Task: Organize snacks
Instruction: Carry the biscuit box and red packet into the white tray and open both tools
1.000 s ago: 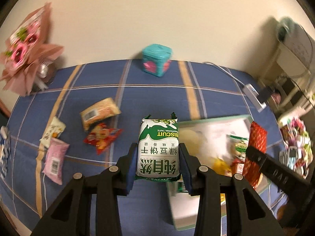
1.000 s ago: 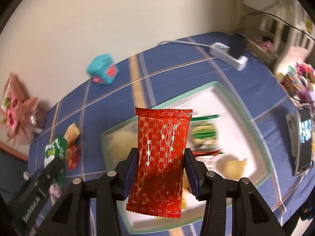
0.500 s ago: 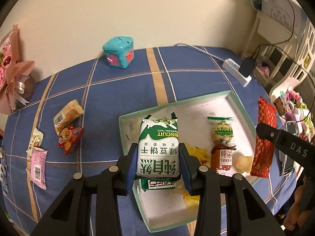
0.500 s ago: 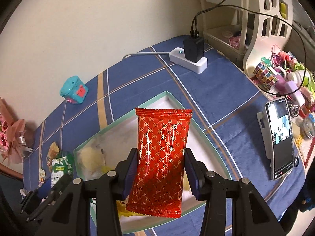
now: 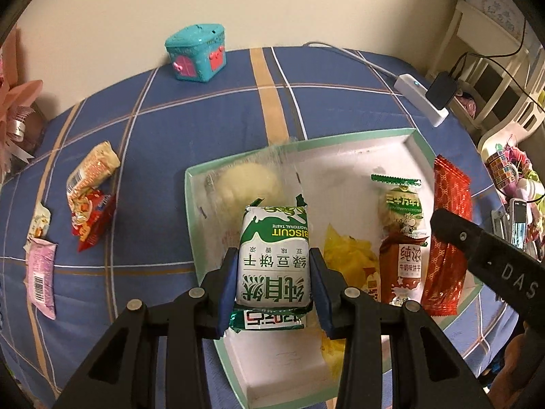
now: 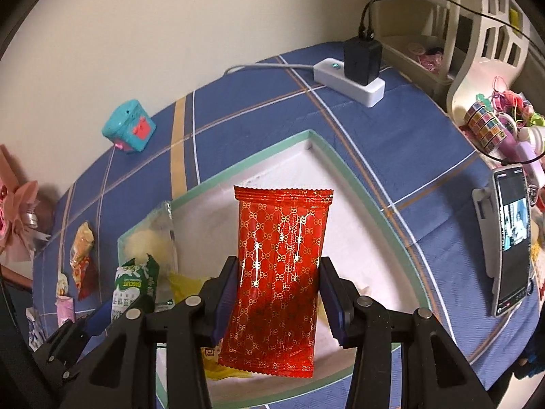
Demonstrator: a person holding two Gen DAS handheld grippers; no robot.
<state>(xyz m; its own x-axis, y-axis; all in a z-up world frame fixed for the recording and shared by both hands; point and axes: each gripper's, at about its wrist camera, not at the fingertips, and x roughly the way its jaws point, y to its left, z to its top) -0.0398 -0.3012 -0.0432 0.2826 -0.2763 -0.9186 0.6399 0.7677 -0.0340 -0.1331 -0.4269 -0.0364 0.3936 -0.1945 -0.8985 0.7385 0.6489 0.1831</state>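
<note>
The left gripper (image 5: pixel 274 284) is clamped on one green-and-white biscuit packet (image 5: pixel 274 255), its blue pads pressing the packet's two sides, and holds it above the white shallow tray with a pale green rim (image 5: pixel 299 139) that sits on the blue plaid-covered desk (image 5: pixel 204 116). The right gripper (image 6: pixel 279 298) is closed on one red foil packet with a gold pattern (image 6: pixel 281 272), held upright over the same tray (image 6: pixel 299 138).

In the left wrist view the tray holds a clear-wrapped pale bun (image 5: pixel 250 184) at its far left corner, a yellow crinkled wrapper (image 5: pixel 351 255), a round pastry in a green-topped wrapper (image 5: pixel 403 208), a brown-and-white milk-biscuit packet (image 5: pixel 403 272) just below it, and a dark green packet (image 5: pixel 272 320) directly under the gripped biscuit packet: five loose items counted, though some overlap and more may be hidden.

Outside the tray, to the left on the desk, four snacks lie: an orange-and-cream packet (image 5: pixel 92 170), a red packet (image 5: pixel 90 218) touching it, a small white-and-yellow packet (image 5: pixel 39 220), and a pink packet with a barcode (image 5: pixel 41 272).

At the back edge stands one turquoise toy box with pink doors (image 5: pixel 197 52). One white power strip (image 6: pixel 351 80) carries a black adapter (image 6: pixel 361 58). One phone on a stand (image 6: pixel 511 238) is at the right, its screen lit.
</note>
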